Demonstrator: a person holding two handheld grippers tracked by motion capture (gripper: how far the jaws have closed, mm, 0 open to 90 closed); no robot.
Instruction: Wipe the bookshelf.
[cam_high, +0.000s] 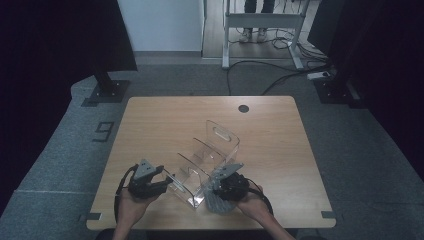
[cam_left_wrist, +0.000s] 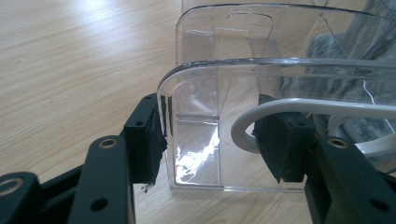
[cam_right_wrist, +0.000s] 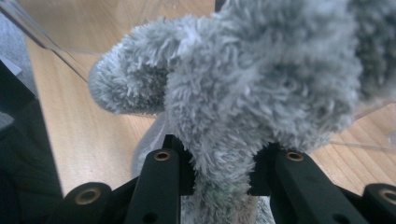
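Wooden counter (cam_high: 150, 125): left tool (cam_left_wrist: 219, 140) clamps clear acrylic organizer (cam_high: 207, 160) wall; right tool (cam_right_wrist: 219, 172) grips fuzzy grey sock (cam_right_wrist: 243, 93). Next, probably: lower sock into a compartment.

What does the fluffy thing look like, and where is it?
Find the wooden table, then the clear plastic organizer near its front edge. Beside its right end, the right gripper pinches a grey fuzzy sock, the one soft, furry thing among hard, see-through plastic.

The left gripper (cam_high: 167, 184) points right, its jaws standing part-way apart. The right gripper (cam_high: 214, 196) faces it from close by, angled down, its jaws pinched together.
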